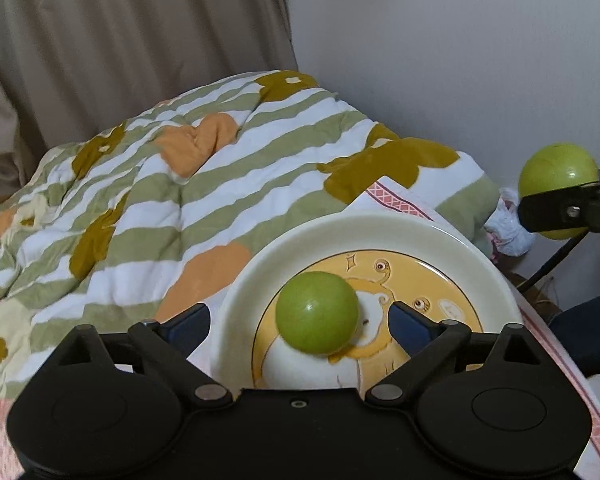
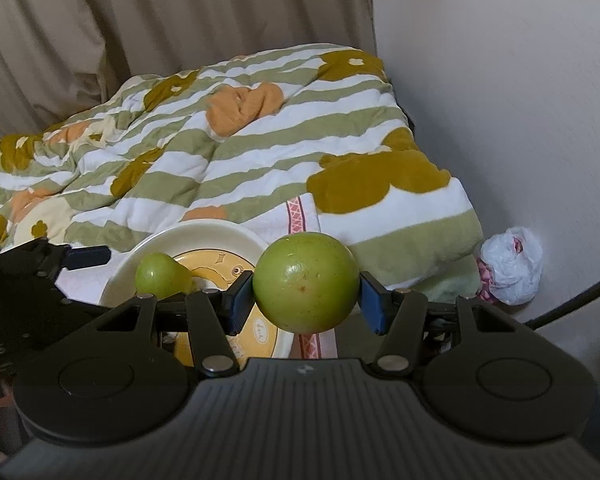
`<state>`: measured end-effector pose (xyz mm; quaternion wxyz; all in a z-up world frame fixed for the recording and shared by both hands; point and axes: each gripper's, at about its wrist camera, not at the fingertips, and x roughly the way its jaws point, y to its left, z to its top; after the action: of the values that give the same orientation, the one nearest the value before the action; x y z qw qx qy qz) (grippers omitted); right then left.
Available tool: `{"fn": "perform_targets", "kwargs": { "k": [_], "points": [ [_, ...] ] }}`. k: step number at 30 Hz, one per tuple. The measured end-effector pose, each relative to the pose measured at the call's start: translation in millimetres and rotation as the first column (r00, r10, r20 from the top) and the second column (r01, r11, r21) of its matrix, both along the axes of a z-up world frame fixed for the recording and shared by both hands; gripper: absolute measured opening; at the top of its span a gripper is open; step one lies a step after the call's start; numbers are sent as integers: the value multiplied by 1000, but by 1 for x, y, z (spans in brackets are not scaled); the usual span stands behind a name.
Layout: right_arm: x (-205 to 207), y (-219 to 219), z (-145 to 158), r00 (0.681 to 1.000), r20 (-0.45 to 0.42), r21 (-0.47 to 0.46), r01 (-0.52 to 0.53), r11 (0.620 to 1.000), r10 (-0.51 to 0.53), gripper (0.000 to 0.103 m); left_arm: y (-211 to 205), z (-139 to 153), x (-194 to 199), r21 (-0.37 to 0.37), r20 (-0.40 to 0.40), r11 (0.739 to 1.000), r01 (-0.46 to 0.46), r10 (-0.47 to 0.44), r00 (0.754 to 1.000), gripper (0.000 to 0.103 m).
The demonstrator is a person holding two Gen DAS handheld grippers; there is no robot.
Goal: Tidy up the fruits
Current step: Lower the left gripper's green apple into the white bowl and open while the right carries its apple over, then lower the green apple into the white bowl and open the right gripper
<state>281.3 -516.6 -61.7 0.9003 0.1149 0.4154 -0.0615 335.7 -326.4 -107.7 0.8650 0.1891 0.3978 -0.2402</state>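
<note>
A cream plate (image 1: 340, 228) with a yellow cartoon centre lies on a pink-patterned cloth. One green round fruit (image 1: 317, 314) rests on it, between the wide-spread blue pads of my left gripper (image 1: 300, 322), which is open and does not touch it. A second green fruit (image 2: 306, 282) is clamped between the blue pads of my right gripper (image 2: 305, 300), hovering by the plate's (image 2: 204, 236) right rim. That held fruit (image 1: 558, 184) also shows at the right edge of the left wrist view. The fruit on the plate (image 2: 162, 274) and the left gripper's fingers (image 2: 88, 258) appear in the right wrist view.
A striped green, white and orange quilt (image 1: 180, 168) is bunched behind the plate. Beige curtains (image 2: 140, 20) hang at the back, and a white wall (image 2: 500, 100) stands on the right. A crumpled plastic bag (image 2: 512, 266) lies by the wall.
</note>
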Motion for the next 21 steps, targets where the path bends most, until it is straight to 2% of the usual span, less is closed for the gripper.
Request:
{"fn": "perform_targets", "kwargs": {
  "k": [9, 16, 21],
  "points": [
    [15, 21, -9, 990, -14, -27, -137, 990, 137, 71, 32, 18, -25, -35, -30, 995, -95, 94, 995, 99],
    [37, 50, -34, 964, -30, -71, -267, 961, 265, 71, 54, 21, -40, -48, -51, 983, -180, 177, 983, 100],
    [51, 72, -52, 935, -42, -152, -355, 922, 353, 71, 70, 20, -45, -52, -59, 973, -224, 221, 973, 100]
  ]
}}
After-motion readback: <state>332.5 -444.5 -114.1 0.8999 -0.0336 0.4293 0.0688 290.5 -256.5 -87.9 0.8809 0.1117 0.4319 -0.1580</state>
